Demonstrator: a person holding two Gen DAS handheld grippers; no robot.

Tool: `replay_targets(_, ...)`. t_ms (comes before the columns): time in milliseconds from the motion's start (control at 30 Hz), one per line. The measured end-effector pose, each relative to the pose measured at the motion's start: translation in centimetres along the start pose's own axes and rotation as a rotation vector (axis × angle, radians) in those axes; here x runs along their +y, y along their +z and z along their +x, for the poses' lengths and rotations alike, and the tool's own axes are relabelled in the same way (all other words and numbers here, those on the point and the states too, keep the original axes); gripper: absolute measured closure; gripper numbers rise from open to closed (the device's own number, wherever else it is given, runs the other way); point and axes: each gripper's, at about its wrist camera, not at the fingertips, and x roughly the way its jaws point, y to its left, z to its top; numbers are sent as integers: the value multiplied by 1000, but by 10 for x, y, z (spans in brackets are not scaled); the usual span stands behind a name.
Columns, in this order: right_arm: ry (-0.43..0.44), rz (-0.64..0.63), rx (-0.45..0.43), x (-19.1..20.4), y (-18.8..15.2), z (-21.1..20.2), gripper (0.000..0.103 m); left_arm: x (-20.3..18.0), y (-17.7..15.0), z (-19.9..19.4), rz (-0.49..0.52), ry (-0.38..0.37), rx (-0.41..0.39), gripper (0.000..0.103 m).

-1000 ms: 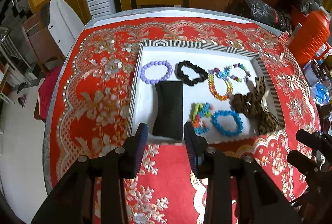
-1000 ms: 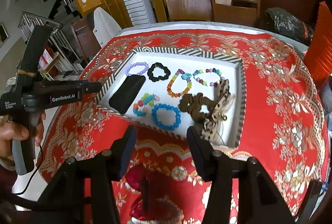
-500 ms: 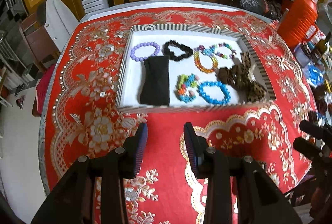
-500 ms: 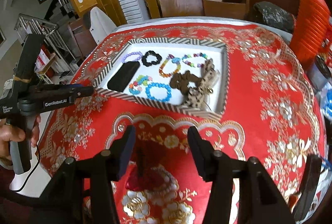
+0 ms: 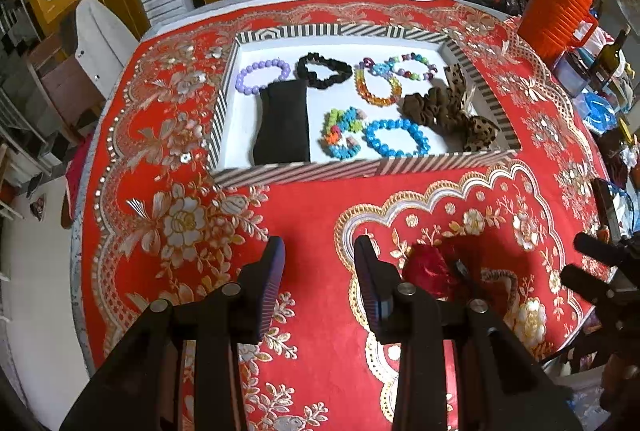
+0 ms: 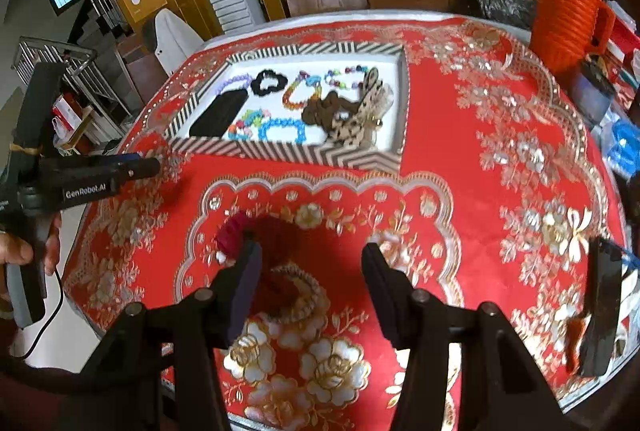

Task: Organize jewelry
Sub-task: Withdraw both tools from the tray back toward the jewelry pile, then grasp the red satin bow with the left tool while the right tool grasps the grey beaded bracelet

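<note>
Both claws — left (image 5: 319, 263), right (image 6: 311, 263) — gape, released. Red scrunchie (image 6: 236, 229) at ten o'clock is half hidden; six bracelets fill the tray (image 5: 304, 173).

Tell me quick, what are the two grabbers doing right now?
Left gripper: open, holding nothing, over the red tablecloth.
Right gripper: open, holding nothing, just above a dark red scrunchie.

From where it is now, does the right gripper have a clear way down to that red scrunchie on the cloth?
Probably yes. The right gripper hangs with open jaws just above the red scrunchie, which lies alone on the tablecloth, outside the tray. Nothing sits between them.
</note>
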Motion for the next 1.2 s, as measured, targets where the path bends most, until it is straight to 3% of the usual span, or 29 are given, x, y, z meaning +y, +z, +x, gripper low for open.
replay_targets(300, 15, 3, 57, 2, -19, 25, 49, 0, -11, 10, 6, -12, 45, 82)
replay_targets(633, -16, -23, 91, -8, -20, 40, 50, -15, -17, 26, -21, -132, 121, 82)
replay_targets(700, -40, -41, 92, -7, -18, 46, 54, -19, -17, 27, -34, -171, 135, 82)
replay_targets(767, -33, -55, 103, -7, -17, 54, 68, -24, -18, 28, -44, -195, 152, 82)
replay_targets(933, -27, -78, 122, -7, -18, 69, 86, -41, -16, 33, -80, -275, 207, 82)
replay_targets(1067, -31, -81, 123, -13, -22, 65, 89, -58, -15, 38, -101, -331, 236, 78)
replay_targets(1200, 10, -38, 117, -19, -24, 63, 89, -70, -12, 44, -118, -328, 235, 76)
